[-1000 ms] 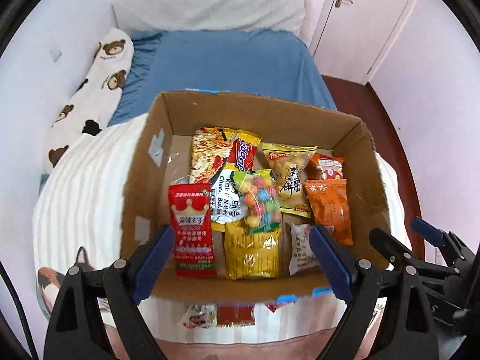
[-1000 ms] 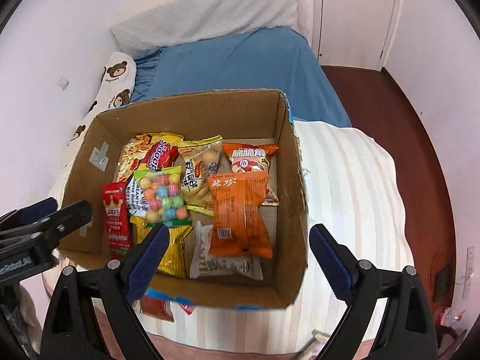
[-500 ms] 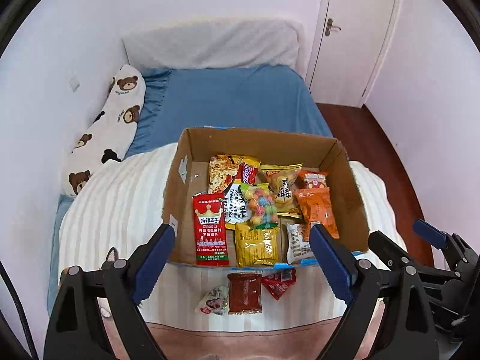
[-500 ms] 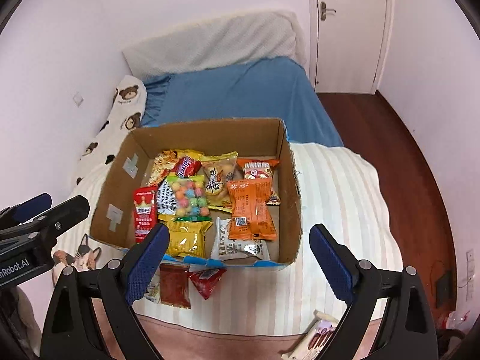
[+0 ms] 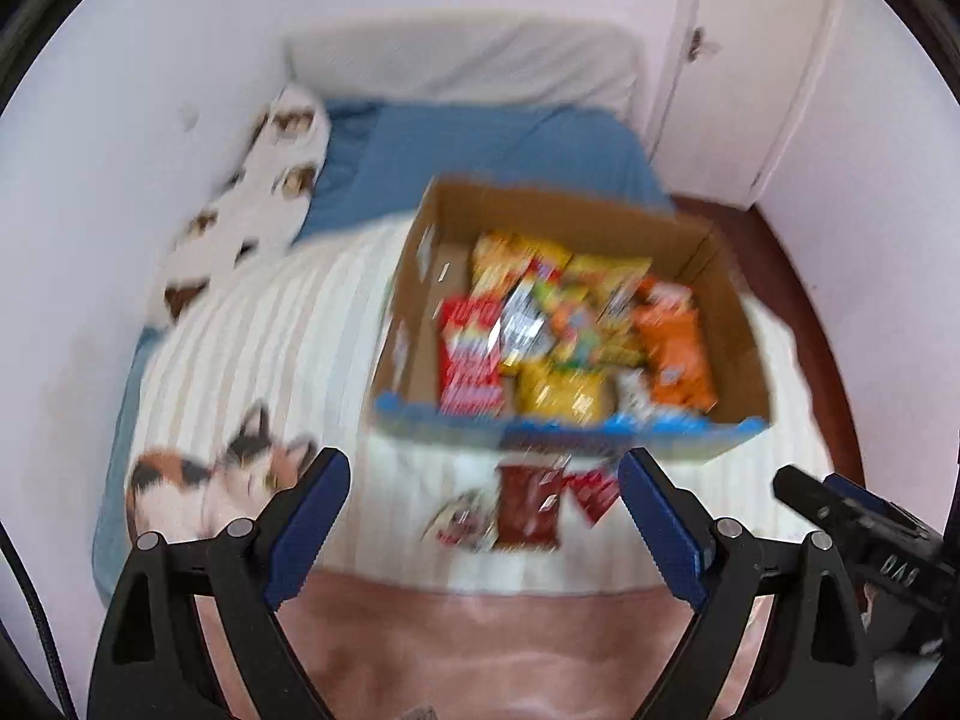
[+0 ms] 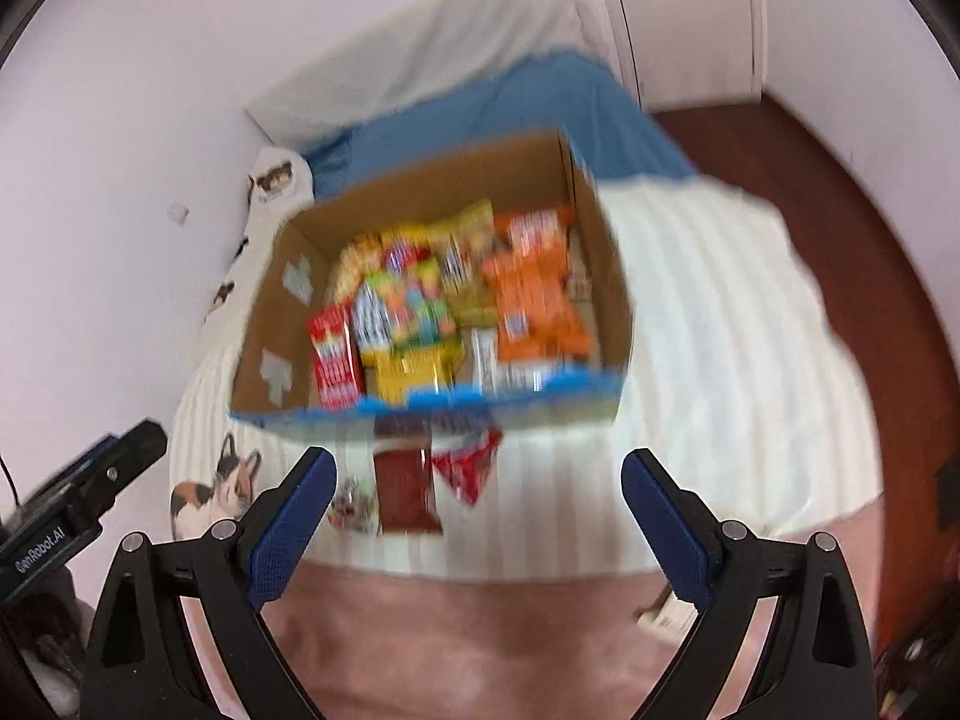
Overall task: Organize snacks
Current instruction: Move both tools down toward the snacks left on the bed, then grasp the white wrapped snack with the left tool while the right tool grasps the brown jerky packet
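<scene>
A cardboard box full of snack packets sits on a striped white blanket. It holds a red packet, a yellow packet and an orange packet, among several others. Three loose packets lie on the blanket in front of the box: a dark red one, a bright red one and a pale one. My left gripper and my right gripper are both open and empty, held back from the box above the loose packets. Both views are blurred.
The blanket has a cat print at the left. A blue sheet, a bear-print pillow and a white door lie beyond. A pink cover borders the near edge. Dark wood floor is at the right.
Both grippers have pulled back from the box, which looks smaller and farther. The loose packets in front of it have come into view. The current frames are motion-blurred.
</scene>
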